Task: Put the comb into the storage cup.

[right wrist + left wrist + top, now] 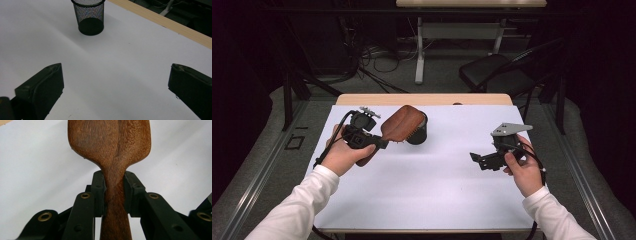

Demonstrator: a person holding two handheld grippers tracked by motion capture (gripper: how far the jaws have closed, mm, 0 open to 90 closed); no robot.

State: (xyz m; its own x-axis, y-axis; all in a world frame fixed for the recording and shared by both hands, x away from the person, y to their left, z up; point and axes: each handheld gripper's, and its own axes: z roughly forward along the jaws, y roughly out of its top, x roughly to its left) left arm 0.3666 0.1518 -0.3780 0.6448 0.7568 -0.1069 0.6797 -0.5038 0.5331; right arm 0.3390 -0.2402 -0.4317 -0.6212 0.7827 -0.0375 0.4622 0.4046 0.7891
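Note:
A brown wooden hairbrush [399, 124] hangs above the table's left half, its broad head beside a black mesh cup [418, 131]. My left gripper [379, 142] is shut on the brush's handle; in the left gripper view the wooden brush [110, 142] rises between the two pads [98, 192], which press its narrow neck. At the right, my right gripper [476, 159] is held above the white sheet with its jaws wide apart and nothing between them. The right gripper view looks across bare sheet to the mesh cup [89, 16], standing upright.
A white sheet [432, 185] covers the table; the wooden edge [422, 99] shows at the far side. Behind the table on the floor are a black chair [502, 72], a white desk leg and loose cables.

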